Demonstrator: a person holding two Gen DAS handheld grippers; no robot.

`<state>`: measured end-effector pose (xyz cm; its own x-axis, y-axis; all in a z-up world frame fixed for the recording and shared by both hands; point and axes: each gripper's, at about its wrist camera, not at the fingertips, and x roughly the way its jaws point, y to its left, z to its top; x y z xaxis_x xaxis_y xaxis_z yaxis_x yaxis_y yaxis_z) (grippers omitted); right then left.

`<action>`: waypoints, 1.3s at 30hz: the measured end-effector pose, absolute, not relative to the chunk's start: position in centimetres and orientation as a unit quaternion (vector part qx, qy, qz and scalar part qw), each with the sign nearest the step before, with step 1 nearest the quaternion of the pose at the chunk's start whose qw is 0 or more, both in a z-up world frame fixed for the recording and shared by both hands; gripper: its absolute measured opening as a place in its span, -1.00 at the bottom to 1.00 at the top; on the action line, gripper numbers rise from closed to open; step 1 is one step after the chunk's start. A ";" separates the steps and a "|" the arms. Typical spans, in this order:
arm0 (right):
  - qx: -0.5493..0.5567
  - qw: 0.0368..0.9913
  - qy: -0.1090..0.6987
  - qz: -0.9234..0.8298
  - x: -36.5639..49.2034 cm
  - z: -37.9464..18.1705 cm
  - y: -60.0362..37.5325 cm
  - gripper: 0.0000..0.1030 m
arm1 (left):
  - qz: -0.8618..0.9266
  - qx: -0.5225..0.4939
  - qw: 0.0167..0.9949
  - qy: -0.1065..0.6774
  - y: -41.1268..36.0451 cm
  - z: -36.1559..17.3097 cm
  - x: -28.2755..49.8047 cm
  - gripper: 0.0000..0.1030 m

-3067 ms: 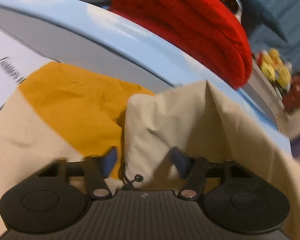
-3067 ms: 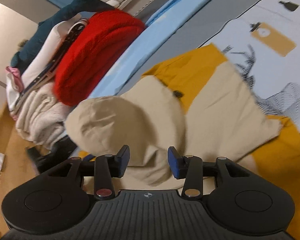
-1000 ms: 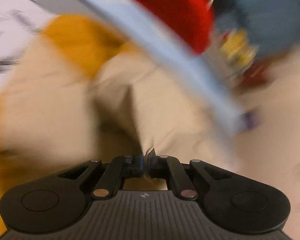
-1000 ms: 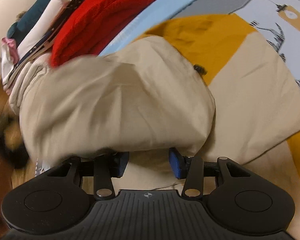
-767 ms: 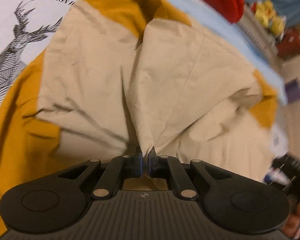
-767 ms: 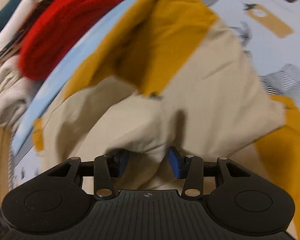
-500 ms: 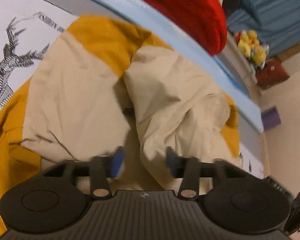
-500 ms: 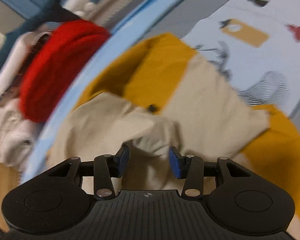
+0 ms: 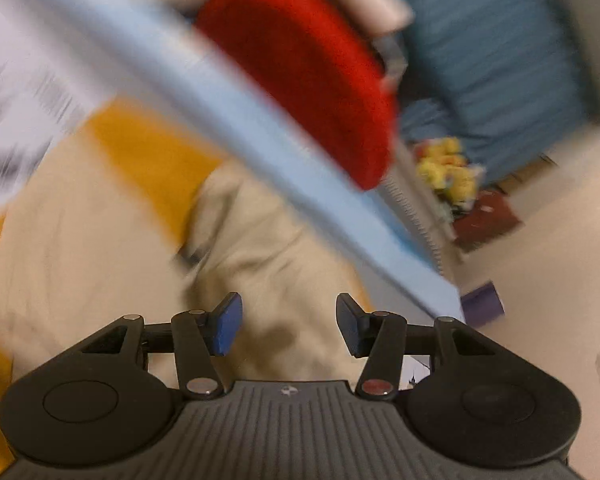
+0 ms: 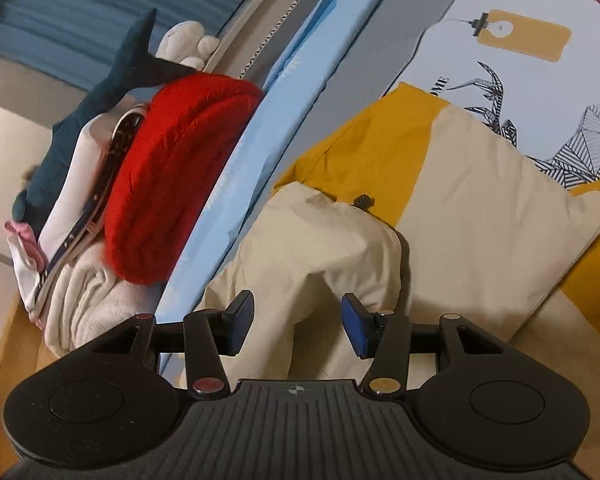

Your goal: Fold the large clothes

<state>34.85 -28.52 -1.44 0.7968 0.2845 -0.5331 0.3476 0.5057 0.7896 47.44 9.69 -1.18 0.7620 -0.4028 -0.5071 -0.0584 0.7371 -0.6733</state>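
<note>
My left gripper hangs wide and empty above the beige-and-mustard jacket; its view is blurred. My right gripper is equally spread, holding nothing, just over a bunched beige fold. The jacket lies rumpled on the printed bedsheet, near the bed's blue edge, probably for room to spread it. A red knit tops the pile of clothes beyond that edge.

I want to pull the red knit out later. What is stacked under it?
In the right wrist view, the red knit tops a side pile: pale, striped-edged clothes and cream fleece show beneath. Anything deeper is covered.
</note>
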 end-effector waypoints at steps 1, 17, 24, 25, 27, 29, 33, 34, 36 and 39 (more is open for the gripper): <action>0.495 0.807 0.321 -0.022 34.6 -1.6 -28.5 0.00 | -0.114 -0.322 0.887 0.311 8.8 -0.2 47.3 0.09; 0.341 0.890 0.301 -0.011 36.1 1.0 -24.5 0.00 | -0.124 -0.041 0.864 0.486 -1.1 -6.3 48.2 -0.18; 0.330 0.873 0.360 0.013 38.8 -2.0 -23.6 -0.01 | -0.126 -0.063 0.915 0.377 0.5 -3.3 48.0 -0.30; 0.326 0.863 0.387 -0.010 39.1 -3.1 -23.9 -0.07 | -0.114 -0.058 0.914 0.386 0.8 -4.3 48.4 -0.34; 0.333 0.840 0.426 -0.045 39.3 -5.2 -24.6 -0.10 | -0.068 -0.049 0.883 0.463 1.8 -7.4 49.6 -0.70; 0.351 0.830 0.429 -0.054 38.7 -5.9 -24.9 -0.13 | -0.042 -0.077 0.867 0.491 3.2 -8.4 49.6 -0.73; 0.338 0.839 0.423 -0.051 38.4 -4.4 -24.5 -0.09 | -0.040 -0.065 0.889 0.452 2.8 -5.1 48.7 -0.69; 0.337 0.842 0.418 -0.055 38.4 -3.9 -24.4 -0.07 | -0.046 -0.069 0.896 0.436 2.8 -4.2 48.3 -0.68; 0.328 0.857 0.395 -0.049 37.6 -3.0 -24.1 -0.07 | -0.084 -0.097 0.905 0.406 1.9 -2.7 47.7 -0.68; 0.329 0.866 0.375 -0.029 37.0 -2.5 -24.2 -0.04 | -0.135 -0.095 0.905 0.393 -0.1 -3.1 46.7 -0.49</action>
